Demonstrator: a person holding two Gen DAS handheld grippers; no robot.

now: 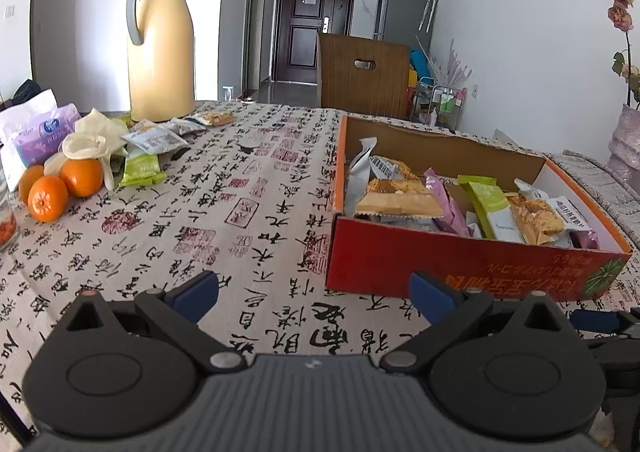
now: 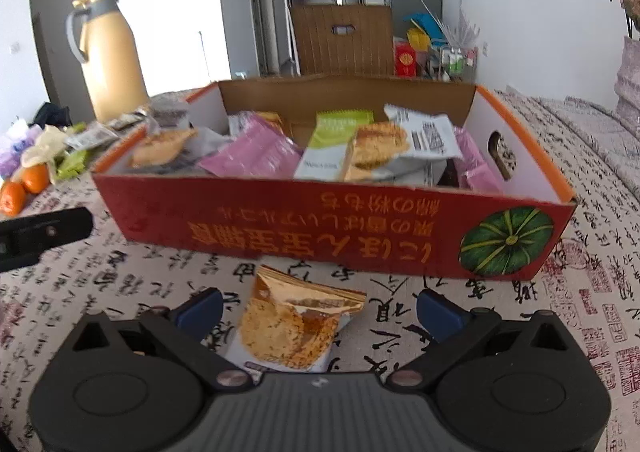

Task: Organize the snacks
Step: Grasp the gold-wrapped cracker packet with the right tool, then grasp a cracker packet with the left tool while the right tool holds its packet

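Note:
A red cardboard box [image 1: 460, 268] [image 2: 320, 228] stands on the table and holds several wrapped snacks [image 2: 360, 148]. More loose snack packets [image 1: 156, 140] lie at the far left by the thermos. In the right wrist view a golden cracker packet [image 2: 296, 328] lies on the cloth just in front of the box. It sits between the fingers of my right gripper [image 2: 320, 312], which is open and not touching it. My left gripper [image 1: 316, 298] is open over bare cloth, left of the box's near corner, with nothing between its fingers.
A yellow thermos [image 1: 160, 48] stands at the back left. Oranges [image 1: 60, 188], a pale glove [image 1: 96, 136] and a tissue pack [image 1: 44, 132] crowd the left edge. A wooden chair [image 1: 360, 72] is behind the table. The left gripper's body [image 2: 40, 232] shows at the left of the right wrist view.

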